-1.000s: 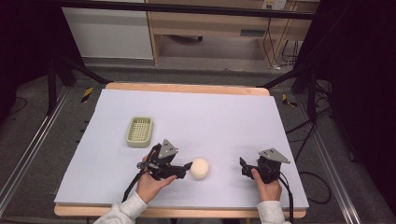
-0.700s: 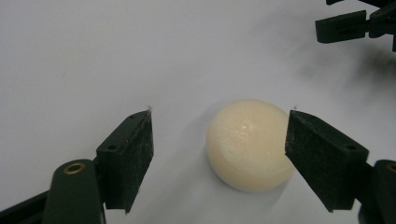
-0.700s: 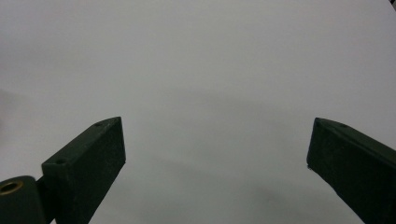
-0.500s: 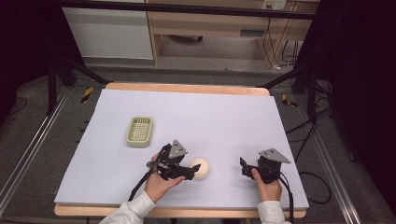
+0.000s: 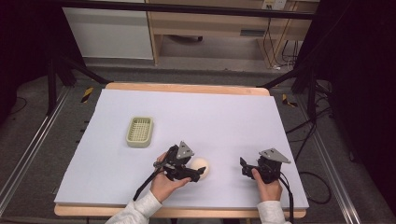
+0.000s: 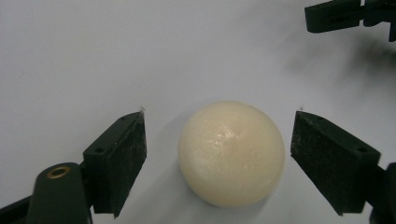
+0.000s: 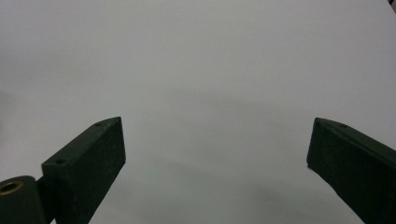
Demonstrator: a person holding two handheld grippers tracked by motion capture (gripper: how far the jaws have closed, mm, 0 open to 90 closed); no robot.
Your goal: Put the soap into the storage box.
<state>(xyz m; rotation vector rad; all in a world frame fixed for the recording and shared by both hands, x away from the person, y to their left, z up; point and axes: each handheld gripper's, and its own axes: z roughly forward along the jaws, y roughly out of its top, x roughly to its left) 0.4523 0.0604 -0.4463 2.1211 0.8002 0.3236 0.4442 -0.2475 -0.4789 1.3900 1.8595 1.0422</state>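
Your left gripper (image 6: 219,140) has its jaws spread wide, and the cream ball (image 6: 232,153) sits on the white table cover (image 6: 93,56) right between them, with a clear gap on each side, so neither pad touches it. In the high view that gripper (image 5: 196,172) lies low at the ball (image 5: 201,165), pointing toward your right gripper (image 5: 243,167). Your right gripper (image 7: 215,154) is spread too, holding nothing, resting well apart from the ball. The green basket (image 5: 139,131) stands beyond your left gripper, away from you and off to its left.
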